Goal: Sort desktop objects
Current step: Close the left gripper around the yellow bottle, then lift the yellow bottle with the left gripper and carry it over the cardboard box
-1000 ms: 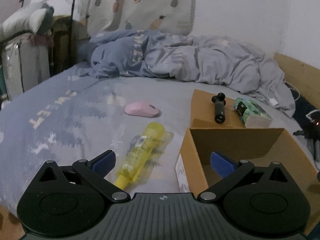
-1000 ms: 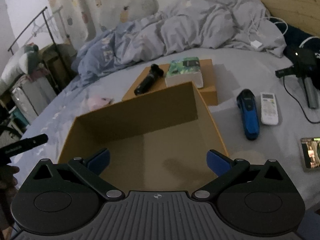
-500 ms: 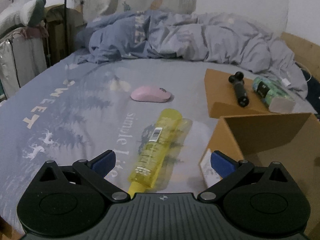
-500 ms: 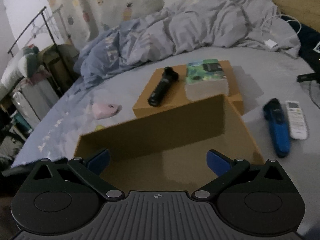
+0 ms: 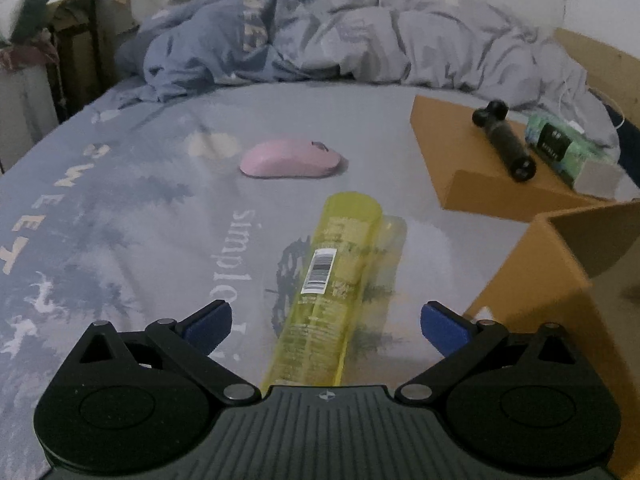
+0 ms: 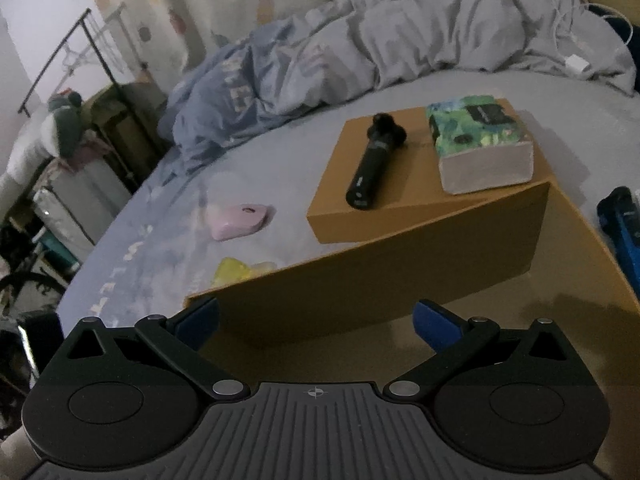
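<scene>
Box point(image 6: 420, 264) empty; bottle point(image 5: 324, 292), mouse point(image 5: 290, 158) unsorted on bed. Your left gripper point(image 5: 326, 322) wide, straddling bottle; right gripper point(image 6: 316, 322) wide, empty.

Between the left fingers point(image 5: 208, 326), the yellow bottle point(image 5: 324, 292) loses its near end under the gripper body; beyond the right fingers point(image 6: 434, 330), the blue device point(image 6: 622, 224) is cut by the frame edge

right gripper point(image 6: 316, 324) spread over open carton point(image 6: 400, 280) | black torch point(image 6: 374, 164), tissue pack point(image 6: 480, 144) on lid
</scene>
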`<state>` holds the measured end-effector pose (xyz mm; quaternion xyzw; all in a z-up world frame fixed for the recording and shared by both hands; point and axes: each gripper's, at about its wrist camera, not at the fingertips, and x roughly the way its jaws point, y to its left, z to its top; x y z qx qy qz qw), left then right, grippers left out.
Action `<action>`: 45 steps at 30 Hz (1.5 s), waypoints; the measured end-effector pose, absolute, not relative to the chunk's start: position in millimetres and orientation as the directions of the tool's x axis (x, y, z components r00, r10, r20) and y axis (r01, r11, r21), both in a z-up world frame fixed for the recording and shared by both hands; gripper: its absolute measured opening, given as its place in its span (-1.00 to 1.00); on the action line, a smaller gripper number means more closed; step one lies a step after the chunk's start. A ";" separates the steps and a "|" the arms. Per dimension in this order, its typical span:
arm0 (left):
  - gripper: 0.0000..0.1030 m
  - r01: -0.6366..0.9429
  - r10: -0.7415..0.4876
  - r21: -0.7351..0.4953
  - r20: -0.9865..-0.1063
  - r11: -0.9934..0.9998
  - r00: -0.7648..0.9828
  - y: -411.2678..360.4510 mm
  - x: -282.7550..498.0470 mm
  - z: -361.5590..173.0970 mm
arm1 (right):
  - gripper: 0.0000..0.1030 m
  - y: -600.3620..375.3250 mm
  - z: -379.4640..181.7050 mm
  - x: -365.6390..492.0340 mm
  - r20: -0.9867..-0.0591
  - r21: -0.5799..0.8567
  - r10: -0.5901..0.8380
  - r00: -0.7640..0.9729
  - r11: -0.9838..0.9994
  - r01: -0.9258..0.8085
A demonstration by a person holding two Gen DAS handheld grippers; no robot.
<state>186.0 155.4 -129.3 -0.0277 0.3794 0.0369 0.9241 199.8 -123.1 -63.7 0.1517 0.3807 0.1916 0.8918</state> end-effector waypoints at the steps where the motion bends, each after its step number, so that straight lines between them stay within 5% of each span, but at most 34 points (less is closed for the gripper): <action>1: 1.00 -0.083 0.042 -0.023 -0.706 0.996 0.707 156.4 188.0 -132.4 | 1.00 -121.5 -65.9 201.9 -0.625 0.415 0.455 0.635 0.882 -0.223; 22: 0.45 0.011 -0.003 0.008 -0.698 1.000 0.717 165.8 212.6 -158.8 | 1.00 -102.2 -102.0 225.1 -0.669 0.437 0.452 0.589 0.881 -0.180; 27: -0.08 0.023 -0.011 0.009 -0.691 1.000 0.722 165.6 208.0 -156.7 | 1.00 -100.3 -104.6 222.9 -0.664 0.466 0.475 0.577 0.867 -0.177; 45: -0.14 -0.003 -0.003 -0.008 -0.706 1.000 0.709 158.1 187.5 -138.2 | 1.00 -120.1 -80.4 196.1 -0.650 0.485 0.471 0.596 0.861 -0.152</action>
